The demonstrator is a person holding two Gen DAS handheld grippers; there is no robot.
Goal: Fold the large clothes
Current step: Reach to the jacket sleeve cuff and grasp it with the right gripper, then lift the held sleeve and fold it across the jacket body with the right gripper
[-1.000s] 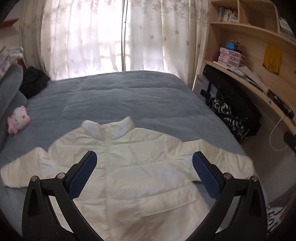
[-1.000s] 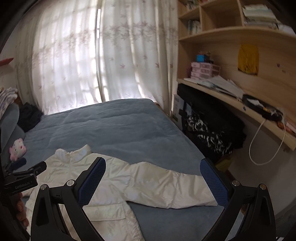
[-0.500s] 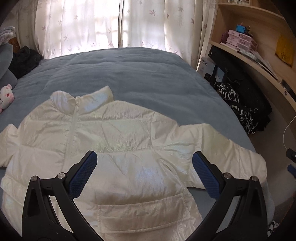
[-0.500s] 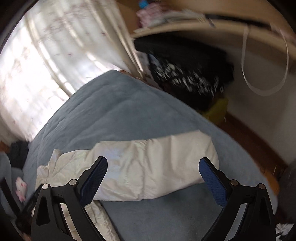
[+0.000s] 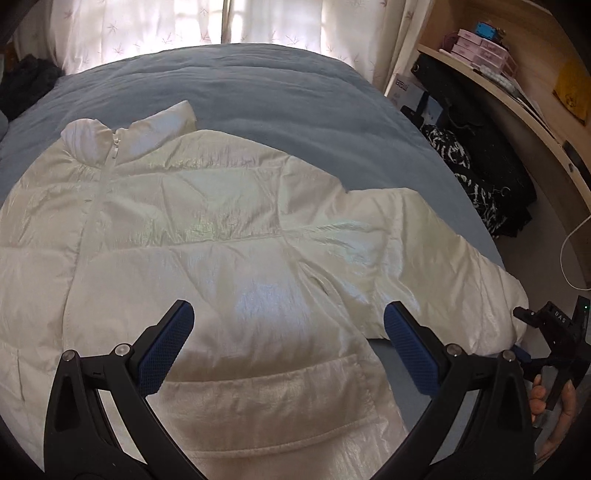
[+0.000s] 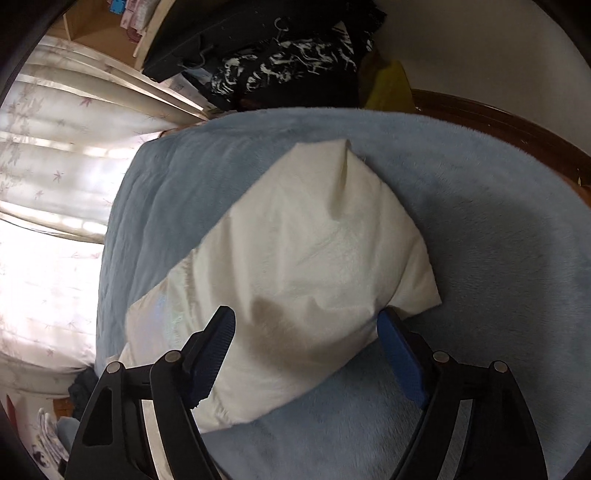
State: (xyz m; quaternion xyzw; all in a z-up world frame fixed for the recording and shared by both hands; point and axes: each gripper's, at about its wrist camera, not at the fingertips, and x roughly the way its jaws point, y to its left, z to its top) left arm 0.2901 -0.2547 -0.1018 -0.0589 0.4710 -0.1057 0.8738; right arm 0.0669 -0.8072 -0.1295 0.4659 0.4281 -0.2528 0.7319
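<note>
both grippers lower since before | right gripper fingers closing, straddling sleeve | left gripper wide over jacket

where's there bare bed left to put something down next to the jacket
Widest free patch: the blue blanket between the jacket collar and the curtains. A smaller strip lies past the sleeve cuff, toward the wooden bed edge. Crowded: the bags under the shelf beside the bed.
</note>
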